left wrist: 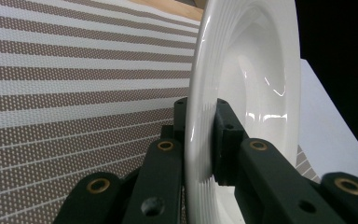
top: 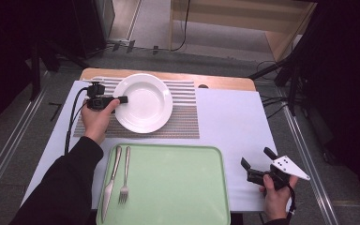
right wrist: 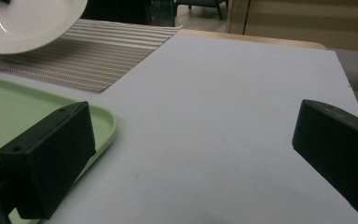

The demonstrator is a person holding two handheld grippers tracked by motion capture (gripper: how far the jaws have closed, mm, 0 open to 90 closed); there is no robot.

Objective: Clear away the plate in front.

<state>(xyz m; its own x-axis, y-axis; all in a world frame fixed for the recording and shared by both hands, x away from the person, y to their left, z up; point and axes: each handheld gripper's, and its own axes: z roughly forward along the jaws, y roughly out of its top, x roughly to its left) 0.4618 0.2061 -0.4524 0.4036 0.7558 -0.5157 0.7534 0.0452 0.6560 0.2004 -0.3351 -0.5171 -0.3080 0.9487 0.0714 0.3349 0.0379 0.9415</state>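
The white-covered table [top: 234,122] carries a flat pale-green plastic tray [top: 178,183] along the person's edge and, beyond it, a brown-and-white striped woven placemat [top: 187,119]. Over that mat is the round white ceramic soup plate [top: 146,101], the thing in hand. In the right gripper view its near edge seems to hang clear of the mat, so it looks slightly raised. The left gripper [top: 118,100] comes in level from the plate's left side, and its black jaws pinch the rim, one above and one below; in the left gripper view the rim [left wrist: 200,140] runs straight up between them. The tray lies directly toward the person from the plate, so a short pull back would bring the plate over it. A steel table knife [top: 110,180] and steel fork [top: 125,176] lie side by side at the tray's left edge, long axes pointing away from the person, leaving its middle bare. The right gripper [top: 255,164] hovers well apart at the tray's right, jaws spread and holding nothing.
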